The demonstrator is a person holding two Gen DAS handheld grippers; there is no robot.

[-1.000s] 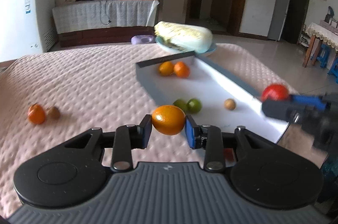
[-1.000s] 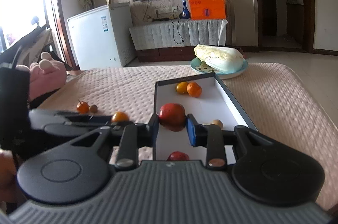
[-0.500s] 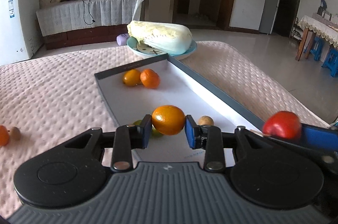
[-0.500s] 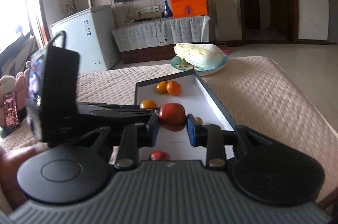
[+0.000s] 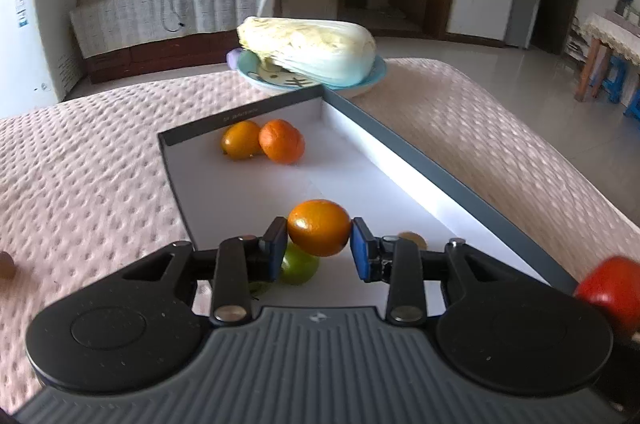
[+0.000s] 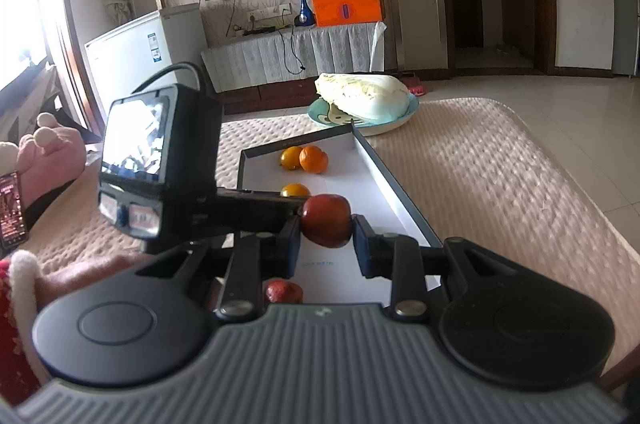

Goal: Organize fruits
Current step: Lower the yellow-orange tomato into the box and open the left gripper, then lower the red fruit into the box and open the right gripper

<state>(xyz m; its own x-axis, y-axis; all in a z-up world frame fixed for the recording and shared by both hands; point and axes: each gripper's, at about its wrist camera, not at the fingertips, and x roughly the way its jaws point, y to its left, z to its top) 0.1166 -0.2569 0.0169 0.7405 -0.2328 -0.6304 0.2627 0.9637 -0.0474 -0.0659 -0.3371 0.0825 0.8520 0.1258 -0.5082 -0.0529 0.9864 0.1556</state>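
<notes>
left gripper [image 5: 319, 244] hovered over the near half of the tray [image 5: 440, 175], its jaws opening with the orange [image 5: 319, 227] between them; the blue pads looked to be just at the fruit's sides, and whether they pressed on it could not be told for certain. the orange was slightly oval, long axis lying level across the gripper from pad to pad. right gripper [image 6: 326, 238] was clamped on a red fruit [image 6: 326, 226], held above the tray's near end; this fruit was nearly round, with its dimpled end turned upward. inside the tray, two oranges [image 5: 262, 140] lay touching each other at the far end, near the far wall. a green fruit [image 5: 300, 266] sat on the tray floor below the left gripper, and a small brown fruit [image 5: 412, 239] lay just beyond the gripper's right finger. another small red fruit [image 6: 284, 292] lay at the tray's near end, below the right gripper. the tray's long axis ran away from the cameras toward a plate [image 5: 372, 75] bearing a cabbage [image 5: 312, 49], which sat just past the tray's far corner. the tray rested on a pink quilted cloth [image 5: 80, 159].
</notes>
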